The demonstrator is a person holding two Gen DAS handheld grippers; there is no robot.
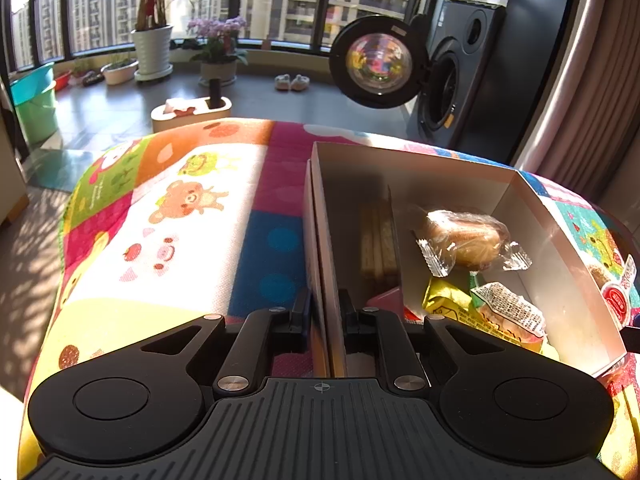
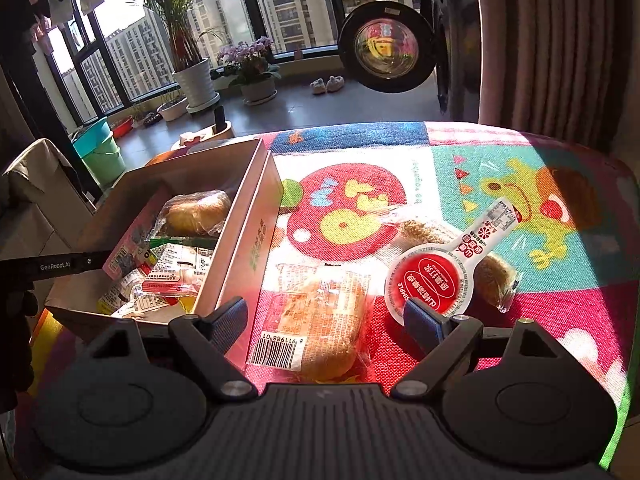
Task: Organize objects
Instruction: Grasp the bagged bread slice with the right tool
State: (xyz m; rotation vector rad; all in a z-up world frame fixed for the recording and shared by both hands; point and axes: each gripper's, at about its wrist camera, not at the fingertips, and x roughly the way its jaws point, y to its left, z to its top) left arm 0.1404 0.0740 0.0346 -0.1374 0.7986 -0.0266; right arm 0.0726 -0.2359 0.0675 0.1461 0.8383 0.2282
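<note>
Your cartoon-print mat [image 2: 500, 152] carries a white cardboard box [image 2: 244, 236] at its left, long axis running near to far, wrapped snacks piled inside. Your left gripper [image 1: 323, 316] is clamped narrow on the box's left wall. Right of the box, a wrapped bun [image 2: 316, 320] lies barcode-end toward you, between the fingers of your right gripper [image 2: 326, 320], spread wide. Just right of it, a red-lidded jelly cup [image 2: 434, 280] points its tab far-right, resting over a brown wrapped cake [image 2: 494, 274].
</note>
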